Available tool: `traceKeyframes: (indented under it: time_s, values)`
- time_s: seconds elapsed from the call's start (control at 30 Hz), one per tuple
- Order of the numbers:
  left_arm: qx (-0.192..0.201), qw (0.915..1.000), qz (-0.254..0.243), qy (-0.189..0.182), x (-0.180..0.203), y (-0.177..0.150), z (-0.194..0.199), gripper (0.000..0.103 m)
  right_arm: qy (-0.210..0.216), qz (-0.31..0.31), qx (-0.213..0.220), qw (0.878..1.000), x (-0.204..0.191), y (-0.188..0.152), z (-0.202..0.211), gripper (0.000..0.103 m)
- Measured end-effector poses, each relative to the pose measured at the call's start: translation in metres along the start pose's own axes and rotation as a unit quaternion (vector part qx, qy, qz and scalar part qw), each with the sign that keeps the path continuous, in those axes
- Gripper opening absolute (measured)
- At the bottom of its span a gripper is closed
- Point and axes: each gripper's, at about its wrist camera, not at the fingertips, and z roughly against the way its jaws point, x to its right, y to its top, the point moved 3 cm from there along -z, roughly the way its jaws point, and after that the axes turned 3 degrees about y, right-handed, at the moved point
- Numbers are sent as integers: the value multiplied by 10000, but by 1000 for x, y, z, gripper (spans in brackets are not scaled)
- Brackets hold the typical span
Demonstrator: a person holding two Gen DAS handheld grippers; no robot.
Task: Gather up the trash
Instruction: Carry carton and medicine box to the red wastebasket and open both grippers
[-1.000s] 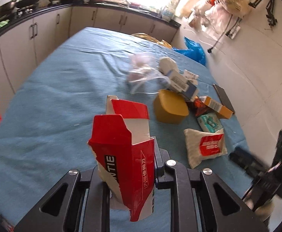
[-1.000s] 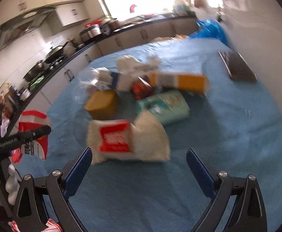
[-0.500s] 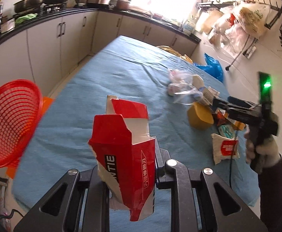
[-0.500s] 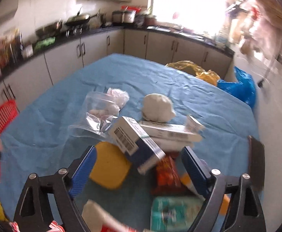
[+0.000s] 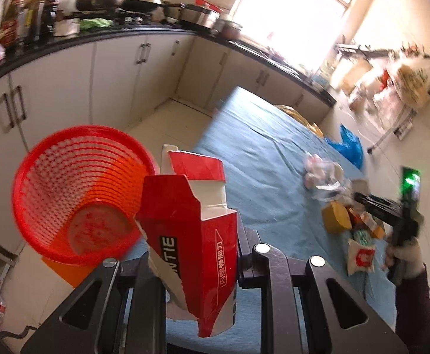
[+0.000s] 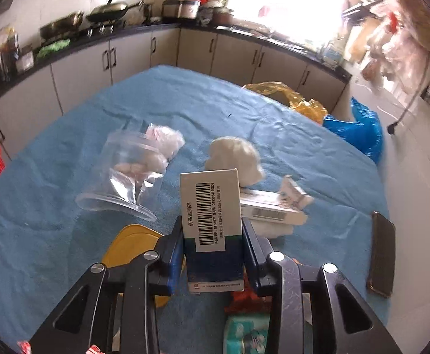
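My left gripper [image 5: 195,253] is shut on a torn red and white carton [image 5: 194,230], held up beside the open mouth of a red mesh basket [image 5: 76,194] on the floor off the table's edge. My right gripper [image 6: 213,253] has its jaws closing on a white and dark green medicine box [image 6: 212,215] with a barcode; the pads press its sides above the trash pile. The left wrist view shows that gripper [image 5: 377,203] at the far right in a gloved hand [image 5: 403,253].
The blue-clothed table [image 6: 185,97] bears a clear plastic bag [image 6: 129,174], a white wad [image 6: 235,159], a long white box [image 6: 271,206], a yellow lid [image 6: 129,244], a teal tissue pack [image 6: 244,333] and a phone [image 6: 381,253]. Cabinets line the far side.
The left gripper swung left with the carton, and the red basket came fully into view. The right gripper went from wide open over the pile to shut on the medicine box.
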Motion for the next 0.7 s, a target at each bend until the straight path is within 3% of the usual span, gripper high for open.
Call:
traceKeyframes:
  time_s: [0.17,0.3,0.53,0.7]
  values:
    - [359,9976,305,497,-52,16,18,20,607,-212,356,9973,-28,14,44,38]
    - [515,9934,626,812,-95,29,21,20,1390,119,356,9896,-99,23,49,38]
    - [430,9897,848,1073,-139,36,7,20,2994,589,-197,9521,-253,31,19,38]
    - [369,9896,924,1037,-152,36,0,21,3565,733,-391,9306,-333,37,3,38]
